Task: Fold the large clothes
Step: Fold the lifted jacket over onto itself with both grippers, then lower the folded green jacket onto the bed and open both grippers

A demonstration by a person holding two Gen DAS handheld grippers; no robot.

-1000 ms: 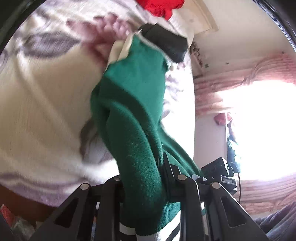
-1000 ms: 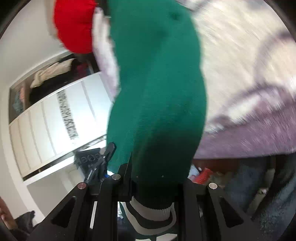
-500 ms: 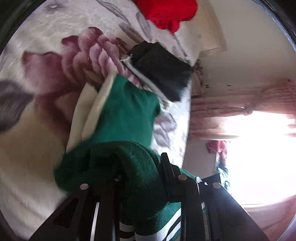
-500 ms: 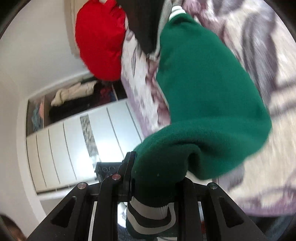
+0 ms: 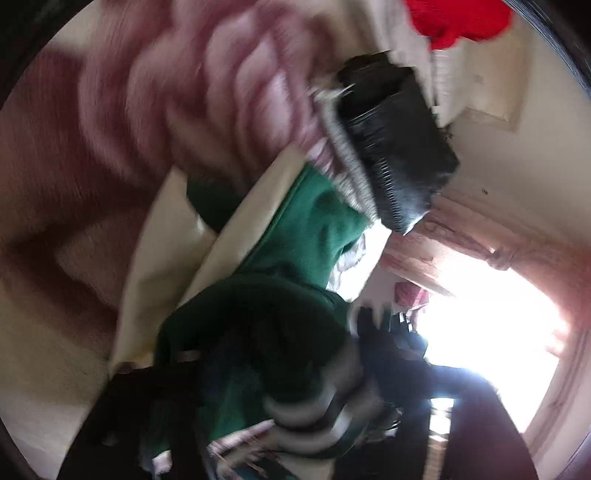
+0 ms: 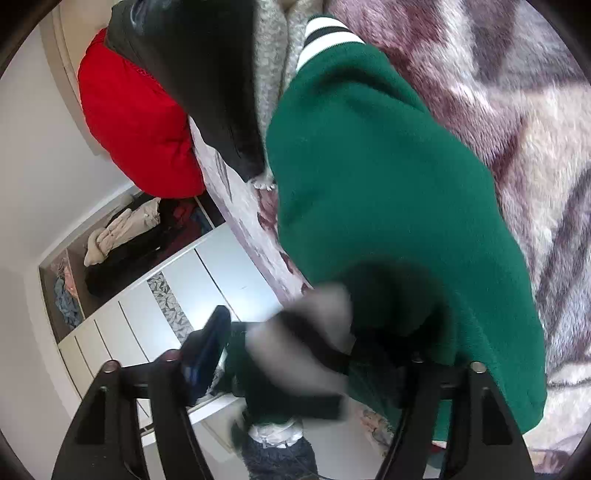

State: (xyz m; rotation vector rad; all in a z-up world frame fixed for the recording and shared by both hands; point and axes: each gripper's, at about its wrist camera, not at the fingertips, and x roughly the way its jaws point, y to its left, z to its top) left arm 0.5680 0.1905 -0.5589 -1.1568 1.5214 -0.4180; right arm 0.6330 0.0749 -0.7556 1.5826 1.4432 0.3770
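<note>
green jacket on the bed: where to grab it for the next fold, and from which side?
Probably the striped hem of the green jacket, the doubled near edge. It hangs past the edge of the bed, between the open right gripper fingers, which have just been opening. Come from the near side, level with the bed, one gripper per corner. The far striped cuff lies against other clothes.

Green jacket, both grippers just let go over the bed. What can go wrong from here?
1. The green jacket lies bunched near the bed edge; its striped hem could slide off.
2. The right gripper has just opened with hem cloth between its fingers; it may snag on withdrawal.
3. The jacket crowds the black garment.
</note>
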